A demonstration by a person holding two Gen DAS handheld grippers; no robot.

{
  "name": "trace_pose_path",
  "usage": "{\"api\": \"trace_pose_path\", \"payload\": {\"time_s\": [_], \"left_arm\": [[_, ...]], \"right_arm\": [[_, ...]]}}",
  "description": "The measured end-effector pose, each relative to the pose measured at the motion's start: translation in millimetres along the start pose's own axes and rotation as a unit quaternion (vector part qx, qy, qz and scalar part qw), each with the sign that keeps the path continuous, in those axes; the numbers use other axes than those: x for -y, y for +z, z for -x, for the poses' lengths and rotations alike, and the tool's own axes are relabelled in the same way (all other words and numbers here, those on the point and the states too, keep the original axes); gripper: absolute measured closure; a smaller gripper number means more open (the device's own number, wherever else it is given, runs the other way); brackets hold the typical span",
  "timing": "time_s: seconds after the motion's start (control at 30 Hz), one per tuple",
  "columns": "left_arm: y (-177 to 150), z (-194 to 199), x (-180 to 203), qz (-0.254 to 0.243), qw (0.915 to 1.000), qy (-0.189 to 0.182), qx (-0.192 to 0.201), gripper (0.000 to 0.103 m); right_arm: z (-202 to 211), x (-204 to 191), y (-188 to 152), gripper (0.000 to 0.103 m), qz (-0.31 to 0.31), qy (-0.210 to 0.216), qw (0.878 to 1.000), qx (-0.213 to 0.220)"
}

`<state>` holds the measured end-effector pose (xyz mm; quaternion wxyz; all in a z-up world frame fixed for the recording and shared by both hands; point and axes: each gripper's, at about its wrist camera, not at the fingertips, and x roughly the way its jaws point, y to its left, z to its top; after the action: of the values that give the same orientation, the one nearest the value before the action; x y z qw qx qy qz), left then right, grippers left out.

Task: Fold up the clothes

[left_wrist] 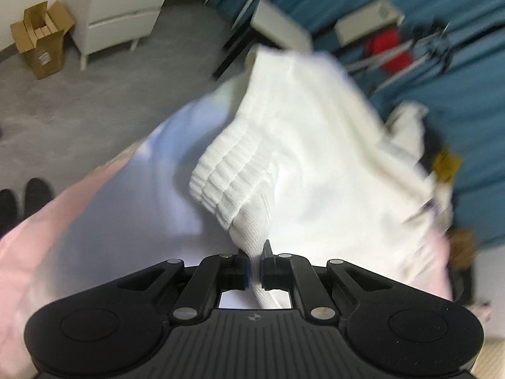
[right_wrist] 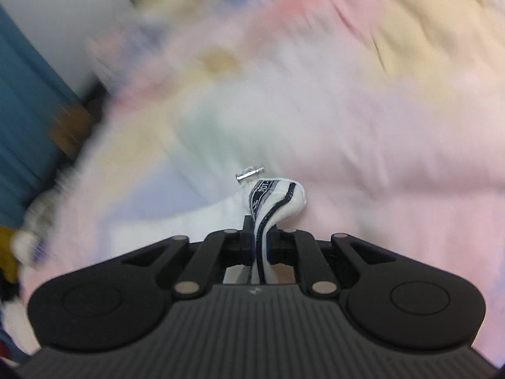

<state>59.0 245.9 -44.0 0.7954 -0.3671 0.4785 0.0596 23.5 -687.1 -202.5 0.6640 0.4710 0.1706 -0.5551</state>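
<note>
A white knit garment [left_wrist: 300,145] with a ribbed cuff [left_wrist: 227,183] hangs in the air in the left wrist view. My left gripper [left_wrist: 255,262] is shut on its fabric just below the cuff. In the right wrist view my right gripper [right_wrist: 260,237] is shut on another part of the white garment [right_wrist: 274,199], at a trim with black stripes and a small metal zipper pull [right_wrist: 249,173]. Both views are blurred by motion.
A pastel pink, yellow and blue bedspread [right_wrist: 363,110] lies under the garment. A blue curtain [left_wrist: 457,72] is behind. On the grey floor stand a cardboard box [left_wrist: 41,41], a white drawer unit [left_wrist: 126,9] and dark shoes [left_wrist: 25,199].
</note>
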Motion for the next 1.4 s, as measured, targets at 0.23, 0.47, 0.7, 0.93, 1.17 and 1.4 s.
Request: {"api": "trace_pose_path", "payload": {"time_s": [0.23,0.47,0.7,0.93,1.17,1.4], "left_arm": [[0,13,8,-0.03,0.9994,0.013,0.011,0.076],[-19,67,27,-0.128,0.9791,0.004,0.158,0.03],[-52,58,105,-0.28,0.9345,-0.013,0.22,0.015],[-93,-35,226,-0.407,0.8962,-0.063,0.164,0.016],[-141,-150,345,-0.506,0.8462,-0.085,0.144,0.013],[-174,-287,422,-0.545,0.8306,0.02,0.111,0.014]], "right_arm": [[2,-7,4,0.089,0.003,-0.008,1.0,0.003],[40,-26,2,0.027,0.05,-0.004,0.992,0.116],[84,-61,-16,0.027,0.142,0.117,0.972,0.145],[104,-104,-85,0.029,0.278,0.256,0.926,0.021],[112,-125,-140,0.029,0.337,0.314,0.886,-0.045],[86,-128,-145,0.029,0.32,0.303,0.895,-0.068]]}}
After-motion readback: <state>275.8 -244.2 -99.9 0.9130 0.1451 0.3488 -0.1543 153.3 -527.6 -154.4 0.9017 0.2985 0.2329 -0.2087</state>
